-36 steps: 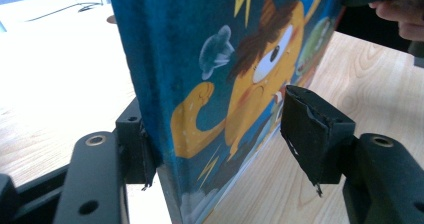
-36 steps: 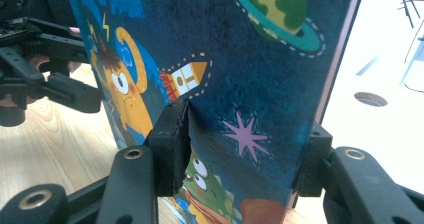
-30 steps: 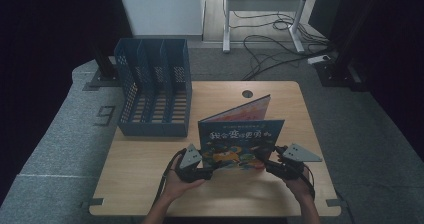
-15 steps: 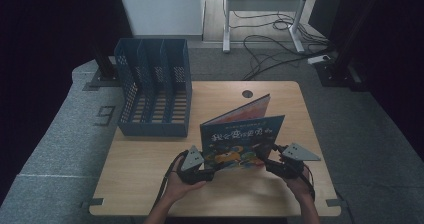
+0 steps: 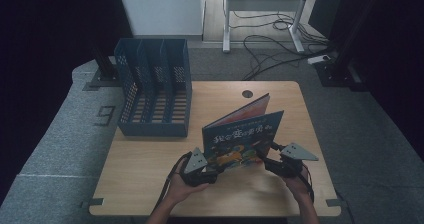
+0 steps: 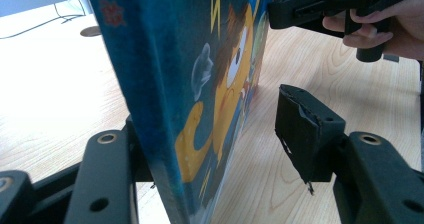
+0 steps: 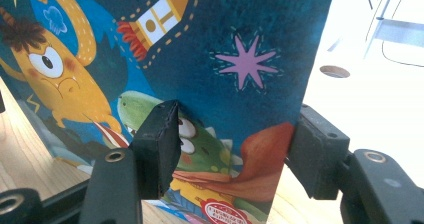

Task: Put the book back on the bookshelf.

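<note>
Taking the picture book point(image 5: 243, 134) as the landmark, it stands upright on its bottom edge on the near half of the wooden table point(image 5: 150, 154), its covers parted a little at the top, its blue front cover facing the person. Well to the left of the book and farther back, a blue file rack point(image 5: 155, 94) with three slots stands on the table's far left part. At the book's lower left corner sits the left gripper point(image 5: 212, 173), held in the person's left hand point(image 5: 182, 186). In the left gripper view its jaws stand about half open around the book's edge: the spine side lies against the left jaw, while the right jaw stands clear of the cover with bare table showing in the gap, so it brackets the book without pinching it. At the book's lower right corner sits the right gripper point(image 5: 270, 159), in the right hand point(image 5: 299, 188). Its jaws have just been opening; in the right gripper view the left jaw lies on the cover's green creature, and the right jaw stands at the book's edge, whether touching I cannot tell. The cover bears a row of large white Chinese characters, too small to read, above a yellow one-eyed creature, a rocket and a purple star. A round hole point(image 5: 247, 93) lies in the table beyond the book.
</note>
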Available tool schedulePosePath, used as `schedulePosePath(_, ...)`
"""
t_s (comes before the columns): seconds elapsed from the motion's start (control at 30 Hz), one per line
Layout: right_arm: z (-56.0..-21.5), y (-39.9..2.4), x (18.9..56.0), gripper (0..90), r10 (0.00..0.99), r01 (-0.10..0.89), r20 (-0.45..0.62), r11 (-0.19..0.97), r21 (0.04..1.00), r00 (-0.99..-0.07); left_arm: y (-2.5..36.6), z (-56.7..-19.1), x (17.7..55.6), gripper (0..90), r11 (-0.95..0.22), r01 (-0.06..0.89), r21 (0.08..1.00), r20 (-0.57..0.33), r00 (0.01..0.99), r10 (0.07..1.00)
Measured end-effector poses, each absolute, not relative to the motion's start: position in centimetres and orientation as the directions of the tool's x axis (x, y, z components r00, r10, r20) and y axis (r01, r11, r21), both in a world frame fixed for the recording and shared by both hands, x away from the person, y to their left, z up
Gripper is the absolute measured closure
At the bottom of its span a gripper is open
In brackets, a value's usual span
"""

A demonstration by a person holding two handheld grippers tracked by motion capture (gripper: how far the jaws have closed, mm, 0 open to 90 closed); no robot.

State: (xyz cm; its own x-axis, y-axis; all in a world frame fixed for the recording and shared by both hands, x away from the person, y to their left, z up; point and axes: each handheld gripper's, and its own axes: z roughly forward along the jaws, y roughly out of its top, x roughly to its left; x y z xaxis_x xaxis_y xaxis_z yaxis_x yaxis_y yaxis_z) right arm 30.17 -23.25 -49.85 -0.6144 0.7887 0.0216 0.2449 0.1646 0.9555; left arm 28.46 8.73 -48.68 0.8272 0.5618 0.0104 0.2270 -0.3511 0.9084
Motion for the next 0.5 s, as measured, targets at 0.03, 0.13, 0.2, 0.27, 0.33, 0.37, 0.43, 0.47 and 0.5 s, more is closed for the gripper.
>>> schedulePosePath(0.03, -49.86, -23.25, 30.18, 40.2, 0.789, 0.246, 0.024, 0.163, 0.955, -0.614, 8.72, -48.68, 28.45, 41.0, -0.35, 0.226, 0.909, 0.011, 0.827, 0.562)
schedulePosePath(0.13, -49.88, -23.27, 30.22, 39.9, 0.79, 0.249, 0.028, 0.159, 0.955, -0.612, 8.68, -48.68, 28.43, 41.4, -0.344, 0.222, 0.912, 0.011, 0.827, 0.562)
schedulePosePath(0.2, -49.9, -23.29, 30.25, 39.8, 0.789, 0.253, 0.037, 0.151, 0.956, -0.613, 8.67, -48.65, 28.41, 41.7, -0.337, 0.221, 0.915, 0.009, 0.824, 0.566)
schedulePosePath(0.27, -49.89, -23.34, 30.28, 39.1, 0.789, 0.256, 0.047, 0.141, 0.956, -0.612, 8.69, -48.61, 28.39, 42.9, -0.332, 0.219, 0.917, 0.008, 0.824, 0.566)
schedulePosePath(0.33, -49.89, -23.38, 30.3, 38.1, 0.792, 0.261, 0.057, 0.131, 0.956, -0.607, 8.71, -48.56, 28.34, 44.7, -0.328, 0.216, 0.92, 0.007, 0.827, 0.562)
schedulePosePath(0.37, -49.9, -23.38, 30.32, 37.3, 0.795, 0.263, 0.06, 0.127, 0.956, -0.603, 8.71, -48.55, 28.31, 45.6, -0.326, 0.213, 0.921, 0.007, 0.828, 0.561)
schedulePosePath(0.43, -49.91, -23.4, 30.37, 34.4, 0.804, 0.268, 0.063, 0.122, 0.956, -0.591, 8.7, -48.51, 28.25, 47.2, -0.324, 0.21, 0.922, 0.007, 0.83, 0.558)
schedulePosePath(0.47, -49.9, -23.41, 30.4, 33.9, 0.808, 0.271, 0.067, 0.117, 0.956, -0.585, 8.69, -48.49, 28.21, 48.0, -0.323, 0.208, 0.923, 0.008, 0.83, 0.557)
schedulePosePath(0.5, -49.89, -23.44, 30.42, 33.4, 0.81, 0.271, 0.071, 0.111, 0.956, -0.583, 8.67, -48.49, 28.19, 48.9, -0.321, 0.206, 0.924, 0.009, 0.831, 0.557)
